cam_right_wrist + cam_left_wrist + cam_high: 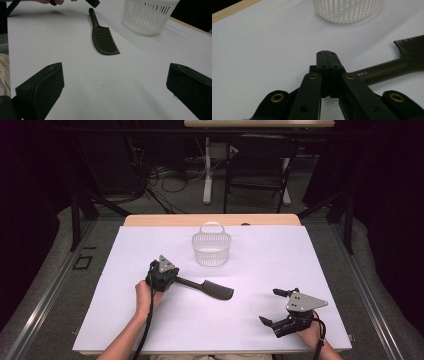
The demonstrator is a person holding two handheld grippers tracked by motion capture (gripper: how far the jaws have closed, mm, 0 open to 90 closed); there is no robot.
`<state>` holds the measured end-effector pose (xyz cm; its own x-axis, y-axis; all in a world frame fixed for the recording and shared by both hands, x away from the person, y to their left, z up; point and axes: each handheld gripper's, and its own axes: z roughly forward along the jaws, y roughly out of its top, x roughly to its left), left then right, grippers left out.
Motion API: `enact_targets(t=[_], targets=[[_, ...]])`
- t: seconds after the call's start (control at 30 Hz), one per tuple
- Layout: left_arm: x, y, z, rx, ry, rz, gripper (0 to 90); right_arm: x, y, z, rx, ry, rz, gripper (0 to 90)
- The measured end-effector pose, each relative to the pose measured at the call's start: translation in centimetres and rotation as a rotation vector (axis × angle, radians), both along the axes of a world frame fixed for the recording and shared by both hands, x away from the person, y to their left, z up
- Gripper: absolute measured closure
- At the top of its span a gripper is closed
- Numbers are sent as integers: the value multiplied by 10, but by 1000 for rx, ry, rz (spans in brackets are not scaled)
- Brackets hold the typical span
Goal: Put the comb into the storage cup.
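White table (pixel 150 320) fills centre frame. Basket (pixel 211 249) upper centre, empty. Dark comb (pixel 212 289) lies flat mid-frame, below basket. Left gripper (pixel 172 276), jaws closed together at comb's handle end; grip unclear. Right gripper (pixel 272 307) lower right, jaws wide, nothing between.

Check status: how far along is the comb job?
Done: nothing yet. The comb lies flat on the table, apart from the white basket.
In hand: the left tool is shut at the comb's handle end; I cannot tell whether it truly grips the handle. The right tool sits open, well away.
Left, probably: lift the comb and drop it in the basket.
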<state>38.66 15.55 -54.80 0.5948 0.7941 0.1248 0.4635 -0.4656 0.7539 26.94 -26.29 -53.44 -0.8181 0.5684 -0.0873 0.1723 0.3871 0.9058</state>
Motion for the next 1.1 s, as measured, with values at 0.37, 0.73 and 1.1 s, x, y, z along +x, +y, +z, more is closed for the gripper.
enact_targets(t=[0.37, 0.73, 1.1], targets=[[0, -5, -6, 35, 26, -23, 898, 0, 0, 0, -5, 3, -1, 12], [-5, -7, -6, 54, 64, -63, 898, 0, -1, 0, -1, -3, -2, 12], [-13, -3, -5, 62, 102, -91, 896, 0, -2, 1, -2, -2, -3, 13]])
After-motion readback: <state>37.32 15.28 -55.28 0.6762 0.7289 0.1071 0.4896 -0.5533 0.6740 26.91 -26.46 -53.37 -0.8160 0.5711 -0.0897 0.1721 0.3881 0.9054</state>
